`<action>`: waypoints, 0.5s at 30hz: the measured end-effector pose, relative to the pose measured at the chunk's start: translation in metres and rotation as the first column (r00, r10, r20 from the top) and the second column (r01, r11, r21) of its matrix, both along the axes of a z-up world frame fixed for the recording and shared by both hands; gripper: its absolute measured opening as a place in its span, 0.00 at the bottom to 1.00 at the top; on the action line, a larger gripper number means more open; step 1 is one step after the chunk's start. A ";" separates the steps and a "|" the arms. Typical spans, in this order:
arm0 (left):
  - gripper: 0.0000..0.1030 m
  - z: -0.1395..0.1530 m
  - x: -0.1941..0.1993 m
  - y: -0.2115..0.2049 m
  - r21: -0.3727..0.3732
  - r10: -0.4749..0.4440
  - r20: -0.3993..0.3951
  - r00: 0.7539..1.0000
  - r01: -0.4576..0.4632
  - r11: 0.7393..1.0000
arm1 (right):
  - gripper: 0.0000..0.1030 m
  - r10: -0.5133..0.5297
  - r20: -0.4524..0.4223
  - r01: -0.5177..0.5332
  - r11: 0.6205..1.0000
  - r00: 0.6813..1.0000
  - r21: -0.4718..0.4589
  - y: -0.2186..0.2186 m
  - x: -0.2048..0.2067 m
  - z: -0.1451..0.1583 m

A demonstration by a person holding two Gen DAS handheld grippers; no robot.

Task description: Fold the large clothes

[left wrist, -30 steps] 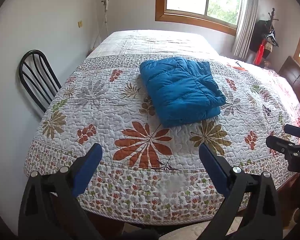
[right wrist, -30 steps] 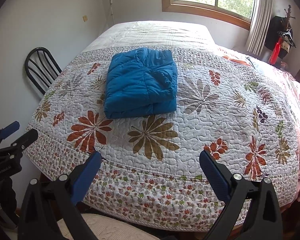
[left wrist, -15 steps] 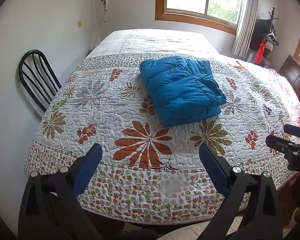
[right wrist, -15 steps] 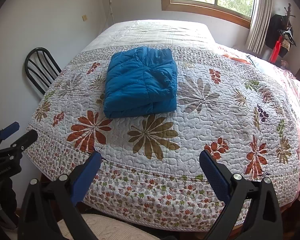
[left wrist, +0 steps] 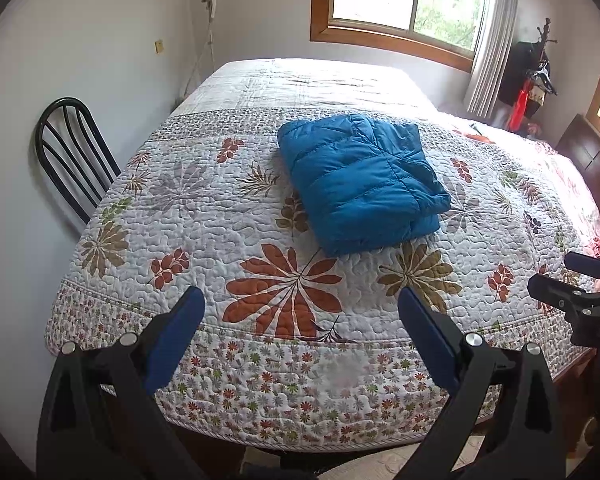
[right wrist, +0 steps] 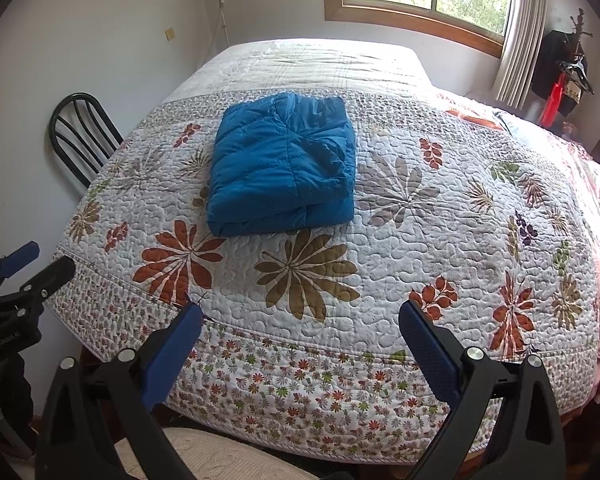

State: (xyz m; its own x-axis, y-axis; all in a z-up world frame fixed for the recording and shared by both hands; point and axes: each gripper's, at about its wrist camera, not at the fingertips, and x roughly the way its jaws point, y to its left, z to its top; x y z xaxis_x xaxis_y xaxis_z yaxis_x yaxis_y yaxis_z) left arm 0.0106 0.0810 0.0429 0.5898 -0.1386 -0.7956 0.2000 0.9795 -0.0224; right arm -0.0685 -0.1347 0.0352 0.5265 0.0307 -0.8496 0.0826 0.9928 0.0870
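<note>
Nothing moved; hand-held grippers (left wrist: pixel 300 312) (right wrist: pixel 300 320) splayed, level.

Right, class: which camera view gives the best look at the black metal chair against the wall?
The left wrist view: the black metal chair shows its arched back and curved bars beside the floral quilted bed. The right wrist view shows the chair smaller, its lower part hidden behind the bed.

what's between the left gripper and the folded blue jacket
Only bare floral quilt: the left wrist view shows nothing lying between the open left gripper and the blue jacket.
</note>
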 end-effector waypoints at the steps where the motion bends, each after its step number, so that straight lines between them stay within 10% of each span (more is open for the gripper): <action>1: 0.94 0.000 0.001 0.000 -0.002 -0.001 -0.001 1.000 0.001 1.000 | 0.96 -0.001 -0.001 0.001 1.000 1.000 0.000 0.000 0.000 0.000; 15: 0.94 -0.003 0.004 0.002 0.015 0.001 -0.003 1.000 -0.001 1.000 | 0.96 0.013 -0.015 -0.013 1.000 1.000 -0.006 -0.009 0.001 -0.007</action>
